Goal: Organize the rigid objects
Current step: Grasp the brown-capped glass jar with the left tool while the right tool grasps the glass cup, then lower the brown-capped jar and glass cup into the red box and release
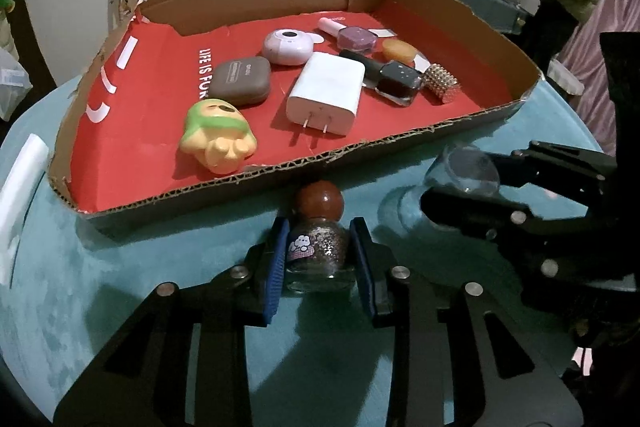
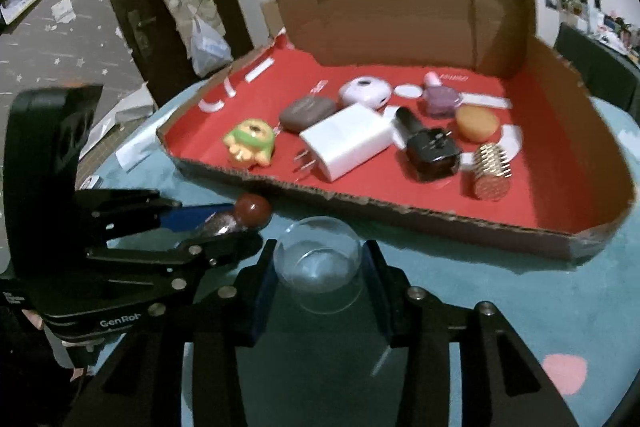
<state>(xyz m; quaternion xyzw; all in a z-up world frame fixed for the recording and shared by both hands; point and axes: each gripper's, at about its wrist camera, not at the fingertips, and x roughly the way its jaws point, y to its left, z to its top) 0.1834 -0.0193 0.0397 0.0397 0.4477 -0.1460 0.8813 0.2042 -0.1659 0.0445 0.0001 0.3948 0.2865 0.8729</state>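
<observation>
Task looks most of the way done: the cardboard tray (image 1: 100,59) with the red floor already holds, left to right in the left wrist view, a green-and-yellow toy figure (image 1: 216,137), a brown case (image 1: 240,81), a lilac round gadget (image 1: 286,47), a white charger plug (image 1: 326,93), a purple jar (image 1: 356,39), a dark polish bottle (image 1: 396,79), an orange disc (image 1: 400,51) and a gold studded roll (image 1: 442,83). Two things remain outside, both on the teal tabletop (image 1: 140,267) just in front of the tray's near wall. The glitter polish bottle (image 1: 316,251) with the round red-brown cap stands upright between the blue pads of the left claw (image 1: 320,259); the pads press on both sides of the glass, so the claw is closed on it, not yet lifted by the look of it. To its right, the clear glass dome (image 2: 318,263) sits mouth-down between the fingers of the right claw (image 2: 318,279); the fingers stand narrowed right at its sides, and whether both pads actually press on the glass I cannot tell, the frame is blurred there. Likely left to do: carry both over the low front wall and set them in bare red floor, e.g. the open patch near the front right.
</observation>
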